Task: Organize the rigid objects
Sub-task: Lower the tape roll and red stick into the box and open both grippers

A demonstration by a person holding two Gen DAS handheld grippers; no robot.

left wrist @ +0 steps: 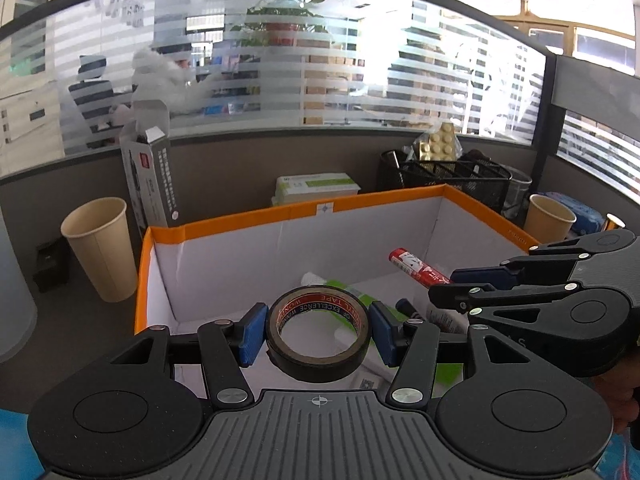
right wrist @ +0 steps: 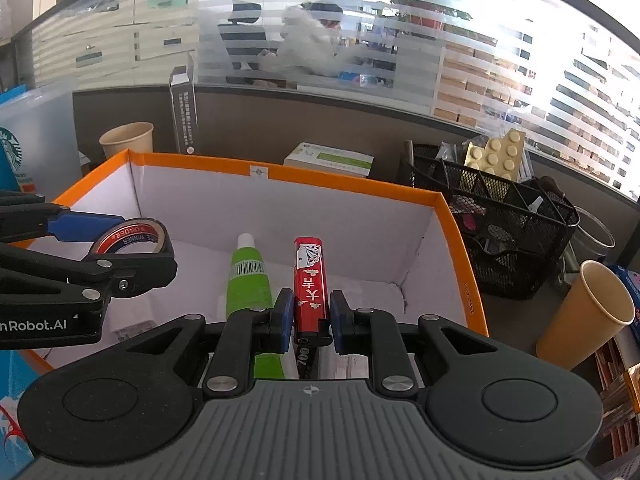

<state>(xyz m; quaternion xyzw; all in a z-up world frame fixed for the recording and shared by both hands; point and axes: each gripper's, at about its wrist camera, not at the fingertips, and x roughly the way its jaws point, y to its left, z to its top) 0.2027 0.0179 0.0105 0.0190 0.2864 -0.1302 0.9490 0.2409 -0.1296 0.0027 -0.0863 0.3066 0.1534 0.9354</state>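
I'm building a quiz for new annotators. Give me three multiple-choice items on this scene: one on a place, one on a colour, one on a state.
1. Where does the green tube lie?
A. Inside the orange-rimmed box
B. In the black wire basket
C. In a paper cup

2. What colour is the roll of tape on its outer side?
A. White
B. Black
C. Yellow

3. What does the right gripper do?
A. Hangs open and empty
B. Grips a paper cup
C. Is shut on the red pack

Key:
1 A: the tube rests on the white floor of the box, beside the red pack.
2 B: its outer band is black, with a red printed inner ring, between the left gripper's fingers.
3 C: both blue fingers press on the red pack's sides.
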